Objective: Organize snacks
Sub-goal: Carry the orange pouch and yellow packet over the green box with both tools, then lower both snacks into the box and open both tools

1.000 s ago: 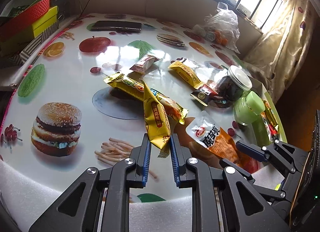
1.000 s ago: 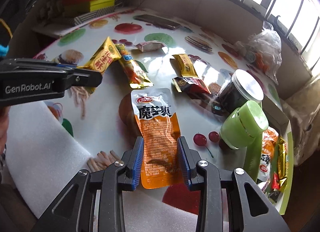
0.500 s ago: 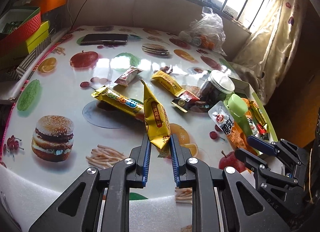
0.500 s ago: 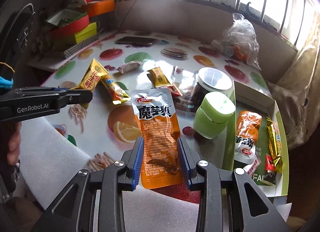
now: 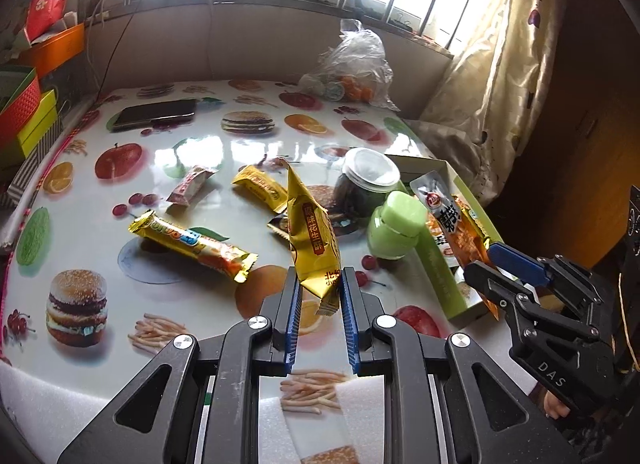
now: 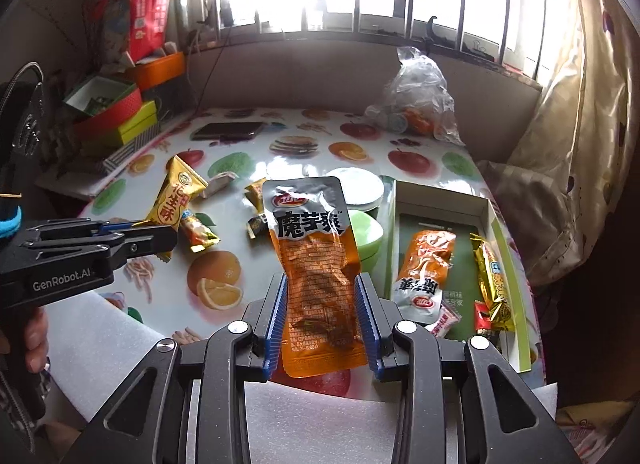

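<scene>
My left gripper (image 5: 319, 296) is shut on a gold peanut-candy packet (image 5: 312, 240), held upright above the table; it also shows in the right wrist view (image 6: 172, 203). My right gripper (image 6: 320, 304) is shut on an orange konjac pouch (image 6: 314, 260), lifted above the table's front edge; the pouch also shows in the left wrist view (image 5: 452, 219). A green-walled snack box (image 6: 494, 219) at the right holds another orange pouch (image 6: 426, 268) and a gold bar (image 6: 492, 284). A long yellow bar (image 5: 192, 244), a yellow packet (image 5: 260, 187) and a small pink packet (image 5: 190, 183) lie on the table.
A green lidded container (image 5: 396, 229) and a dark jar with clear lid (image 5: 366, 179) stand beside the box. A phone (image 5: 154, 113) and a plastic bag (image 5: 352, 71) sit at the back. Stacked coloured boxes (image 6: 116, 119) line the left. White foam (image 6: 312, 424) covers the front edge.
Both grippers have risen and pulled back with their packets. The right one has swung toward the snack box, which now shows fully.
</scene>
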Motion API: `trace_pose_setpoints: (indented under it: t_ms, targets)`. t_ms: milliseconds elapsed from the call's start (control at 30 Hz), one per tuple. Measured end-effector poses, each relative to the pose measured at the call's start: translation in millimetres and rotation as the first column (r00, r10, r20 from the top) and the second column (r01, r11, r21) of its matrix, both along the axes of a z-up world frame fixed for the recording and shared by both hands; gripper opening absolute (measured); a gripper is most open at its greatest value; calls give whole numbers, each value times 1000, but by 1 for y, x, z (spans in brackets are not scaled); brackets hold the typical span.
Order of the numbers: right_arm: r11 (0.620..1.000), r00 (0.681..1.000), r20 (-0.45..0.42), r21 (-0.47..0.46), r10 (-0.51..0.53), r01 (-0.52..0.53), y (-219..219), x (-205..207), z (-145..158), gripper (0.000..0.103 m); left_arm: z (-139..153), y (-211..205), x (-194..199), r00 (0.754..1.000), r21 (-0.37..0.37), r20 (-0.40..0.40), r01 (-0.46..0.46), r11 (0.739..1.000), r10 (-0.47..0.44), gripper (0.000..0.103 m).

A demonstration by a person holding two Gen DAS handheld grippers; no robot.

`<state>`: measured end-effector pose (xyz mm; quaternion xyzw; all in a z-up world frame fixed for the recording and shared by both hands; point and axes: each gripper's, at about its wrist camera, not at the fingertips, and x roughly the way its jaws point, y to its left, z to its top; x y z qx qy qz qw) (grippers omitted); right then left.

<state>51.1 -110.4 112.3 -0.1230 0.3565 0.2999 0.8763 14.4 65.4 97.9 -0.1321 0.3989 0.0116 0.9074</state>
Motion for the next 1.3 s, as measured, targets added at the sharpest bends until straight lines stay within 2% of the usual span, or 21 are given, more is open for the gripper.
trace_pose_setpoints:
  t_ms: [300, 700, 933, 1067, 1300]
  targets:
    - [996, 996, 18, 6, -88, 88, -30, 8, 7, 33, 16, -35, 19, 995, 3, 32, 90, 996, -90, 20]
    - [979, 979, 10, 3, -204, 204, -76, 23, 4, 33, 19, -81, 47, 981, -4, 39, 192, 981, -192, 20]
    - [964, 964, -11, -14, -264, 264, -96, 38, -6, 34, 13, -101, 67, 972, -25, 30, 236, 971, -235, 20]
    - [957, 956, -31, -32, -291, 290, -102, 48, -16, 34, 5, -110, 78, 968, -58, 8, 251, 966, -251, 20]
    - [948, 947, -64, -56, -315, 312, -105, 64, -33, 34, -10, -128, 96, 960, -71, -34, 276, 959, -279, 20]
